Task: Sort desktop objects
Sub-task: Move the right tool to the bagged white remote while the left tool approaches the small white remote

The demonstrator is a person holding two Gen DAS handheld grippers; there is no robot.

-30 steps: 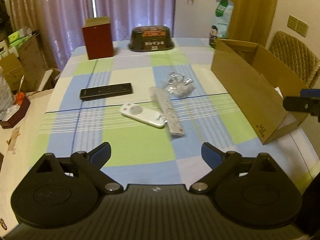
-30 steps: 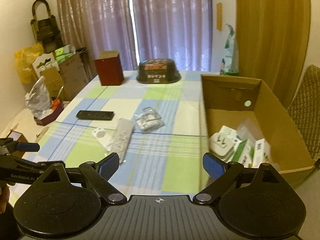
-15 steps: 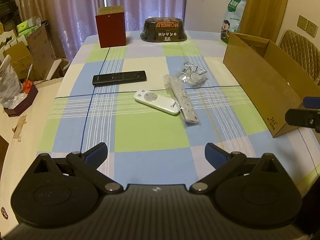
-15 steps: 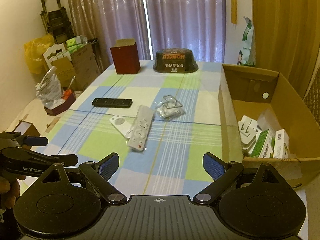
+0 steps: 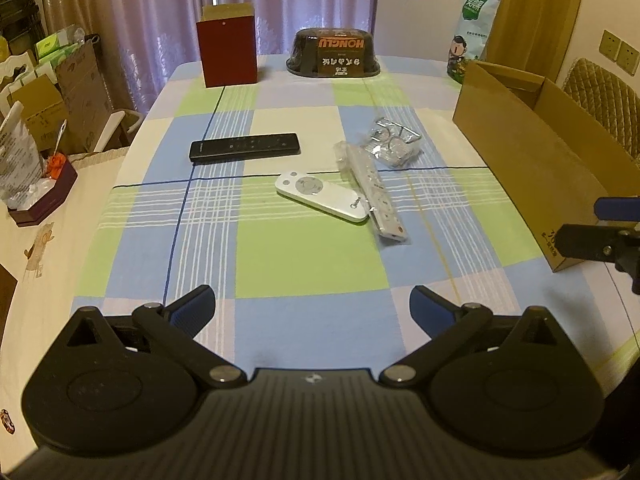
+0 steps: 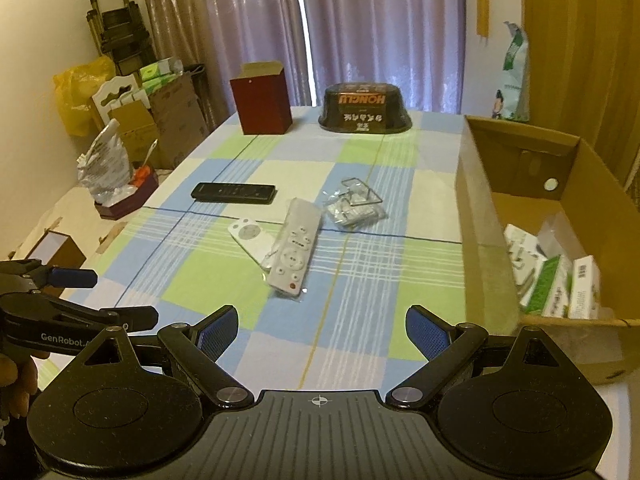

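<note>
On the checked tablecloth lie a black remote [image 5: 245, 147] [image 6: 234, 192], a white oval remote [image 5: 322, 196] [image 6: 251, 237], a bagged white remote [image 5: 376, 194] [image 6: 295, 246] and a clear packet of small parts [image 5: 394, 143] [image 6: 353, 205]. An open cardboard box [image 6: 476, 216] [image 5: 532, 160] stands on the right, with several small cartons inside. My left gripper [image 5: 312, 308] hovers open over the table's near edge, empty. Beside it to the right, my right gripper [image 6: 322, 334] is likewise open and empty, near the box.
At the far end stand a dark red box [image 5: 228, 52], an upside-down black bowl package [image 5: 334, 53] and a green snack bag [image 5: 474, 24]. A side surface at left holds a tray [image 5: 44, 196] with clutter. A quilted chair [image 5: 604, 92] sits behind the cardboard box.
Both grippers have pulled back and risen slightly, so the objects sit farther off. Neither has taken hold of anything; both stay open.
</note>
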